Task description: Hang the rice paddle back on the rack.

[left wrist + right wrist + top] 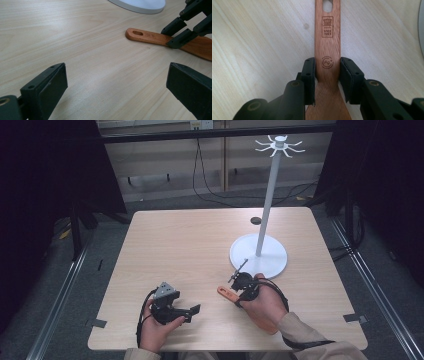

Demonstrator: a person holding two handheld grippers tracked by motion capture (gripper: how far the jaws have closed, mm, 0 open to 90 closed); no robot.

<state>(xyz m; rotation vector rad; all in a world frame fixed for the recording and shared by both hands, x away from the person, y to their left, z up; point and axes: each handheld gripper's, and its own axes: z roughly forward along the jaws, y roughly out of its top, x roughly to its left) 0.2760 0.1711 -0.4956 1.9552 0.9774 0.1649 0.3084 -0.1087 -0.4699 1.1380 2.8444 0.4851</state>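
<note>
Near the table's [150,245] front edge, from above, the right gripper [239,289] clamps a wooden spatula [226,292], handle pointing left toward the released left gripper [192,312]. Left gripper view: spatula [160,38] lies far right. Right gripper view: jaws pinch its neck [327,67] crosswise.

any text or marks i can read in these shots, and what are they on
"SINCE 1983": burnt into the wooden spatula handle, under a small crest too fine to read.
"Ag+": in a ring lower on the handle, between the right gripper pads.
The same stamp in the left gripper view is too blurred to read.
</note>
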